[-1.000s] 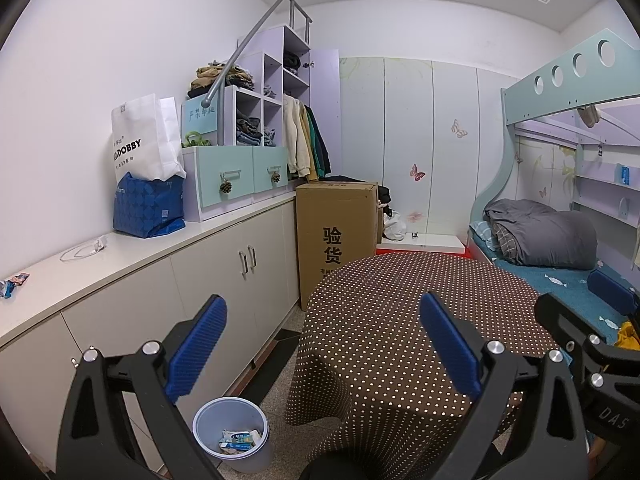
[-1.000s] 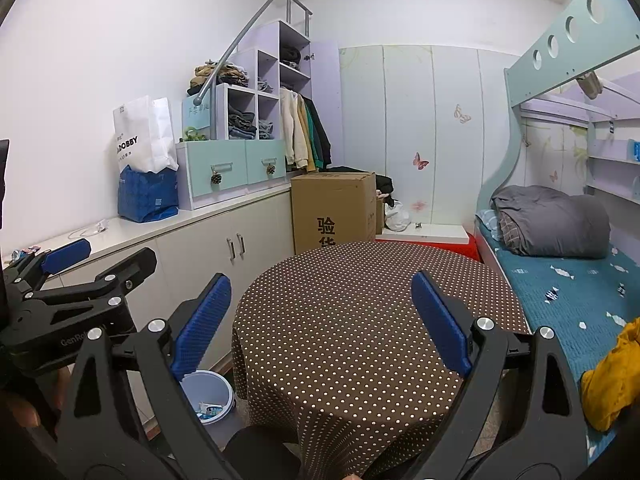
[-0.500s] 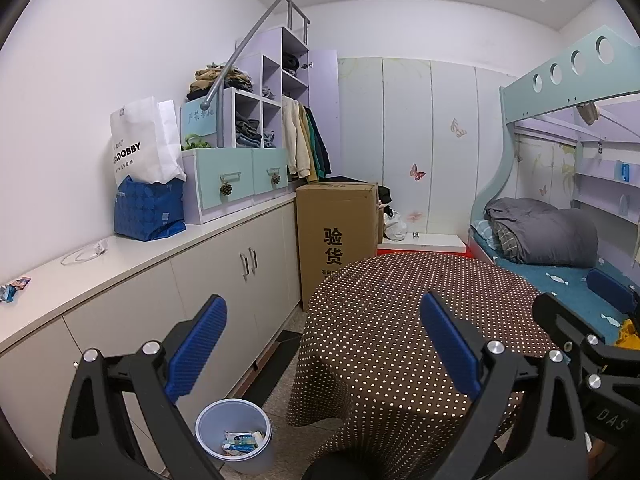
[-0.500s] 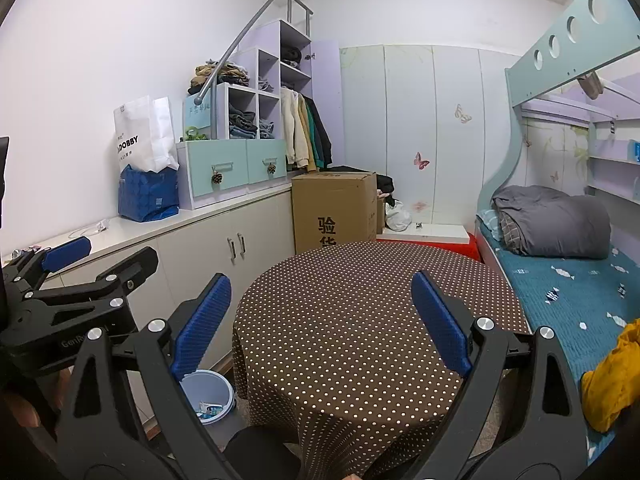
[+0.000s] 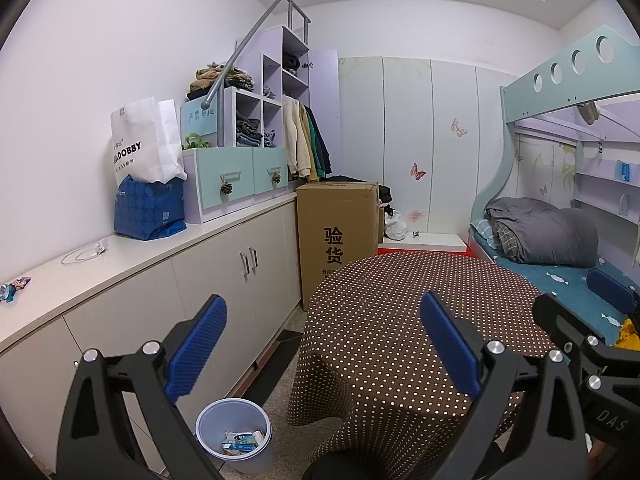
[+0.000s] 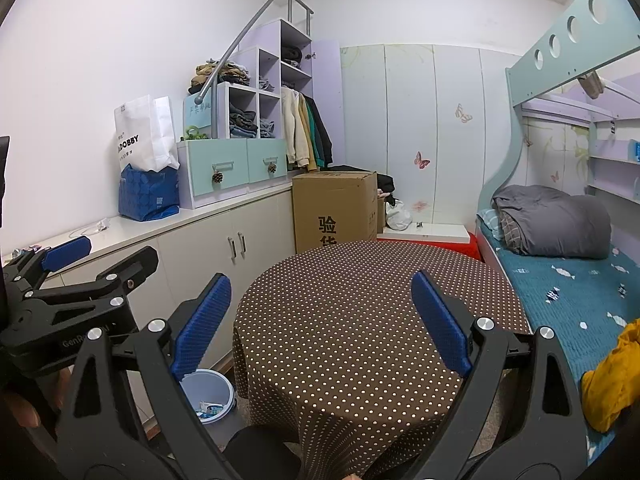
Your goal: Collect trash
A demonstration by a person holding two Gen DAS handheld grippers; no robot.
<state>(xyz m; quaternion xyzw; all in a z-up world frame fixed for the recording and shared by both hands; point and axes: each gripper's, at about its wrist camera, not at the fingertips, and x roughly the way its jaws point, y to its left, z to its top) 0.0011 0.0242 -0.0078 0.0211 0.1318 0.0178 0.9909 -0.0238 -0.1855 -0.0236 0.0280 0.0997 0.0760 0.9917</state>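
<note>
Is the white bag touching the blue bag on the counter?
Touching. The left wrist view shows the white bag standing in the open top of the blue bag, its bottom hidden inside with no gap between them.

1. Round table's cloth — brown with small white dots.
2. Gripper pads — bright blue on black frames.
3. Waste bin: pale blue-grey.
4. Bed cover: teal with small white fish shapes.
5. Duvet: grey.
6. Drawer fronts: mint green.
7. Cardboard box: tan, black characters.
8. Wardrobe panels: pale, with pink butterflies.
9. Shopping bag: white, black lettering.
</note>
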